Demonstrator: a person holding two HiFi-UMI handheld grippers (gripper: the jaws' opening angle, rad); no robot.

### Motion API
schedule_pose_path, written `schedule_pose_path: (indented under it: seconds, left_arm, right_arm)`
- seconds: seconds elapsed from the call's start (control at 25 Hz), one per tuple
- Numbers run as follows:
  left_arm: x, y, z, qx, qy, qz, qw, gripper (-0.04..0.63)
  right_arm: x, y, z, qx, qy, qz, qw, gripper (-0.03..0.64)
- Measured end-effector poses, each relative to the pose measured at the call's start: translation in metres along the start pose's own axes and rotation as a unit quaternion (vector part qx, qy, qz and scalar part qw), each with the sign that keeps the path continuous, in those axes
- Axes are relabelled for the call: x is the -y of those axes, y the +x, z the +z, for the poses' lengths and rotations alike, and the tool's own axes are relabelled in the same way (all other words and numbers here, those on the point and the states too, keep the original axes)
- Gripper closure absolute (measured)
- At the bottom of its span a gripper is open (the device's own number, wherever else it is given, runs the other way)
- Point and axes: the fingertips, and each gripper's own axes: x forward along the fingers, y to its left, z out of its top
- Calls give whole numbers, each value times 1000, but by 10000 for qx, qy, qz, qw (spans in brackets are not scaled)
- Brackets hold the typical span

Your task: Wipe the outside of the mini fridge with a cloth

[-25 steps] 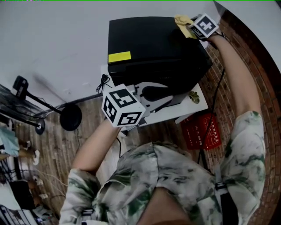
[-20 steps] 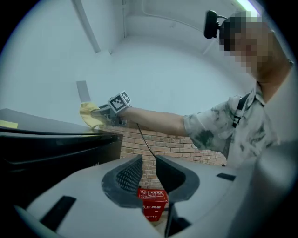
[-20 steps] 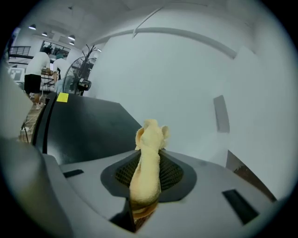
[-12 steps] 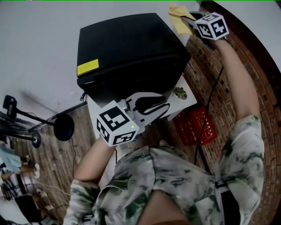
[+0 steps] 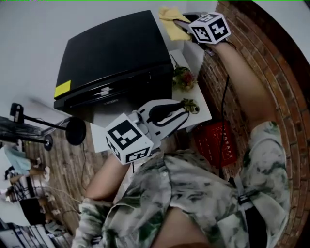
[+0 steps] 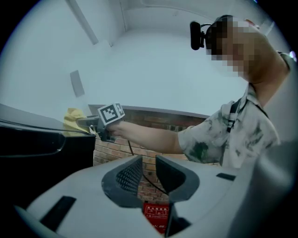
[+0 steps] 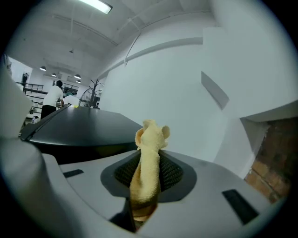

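Observation:
The black mini fridge (image 5: 116, 53) stands on a white stand (image 5: 202, 107) against the wall; its top also shows in the right gripper view (image 7: 79, 125). My right gripper (image 5: 183, 24) is shut on a yellow cloth (image 5: 170, 14), held just past the fridge's back right corner. In its own view the cloth (image 7: 151, 135) sticks up between the jaws of the right gripper (image 7: 149, 162), clear of the fridge. My left gripper (image 5: 186, 109) hovers in front of the fridge, its jaws nearly together and empty (image 6: 149, 169).
Two small plants (image 5: 183, 77) sit on the stand beside the fridge. A red box (image 5: 215, 143) lies on the brick floor at the right. A black round-based stand (image 5: 76, 131) and racks are at the left. People stand far off in the right gripper view.
The right gripper has carried the cloth off the fridge top's back right corner, to the right of the fridge. The head view swung, so the fridge now sits further left. The left gripper barely moved.

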Motion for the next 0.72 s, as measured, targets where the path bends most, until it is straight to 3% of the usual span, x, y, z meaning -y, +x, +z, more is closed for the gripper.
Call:
schedule_pose_path:
  seconds: [0.36,0.72]
  left_arm:
    - [-9,48,-16,-141,-222,834,9962,500]
    - [-16,56,-20,-269,-284,1310,9906,500]
  right_arm:
    - [2,47,-41,273,403,442,9978,517]
    - [-27,94,-103,20,594,917,9940,517]
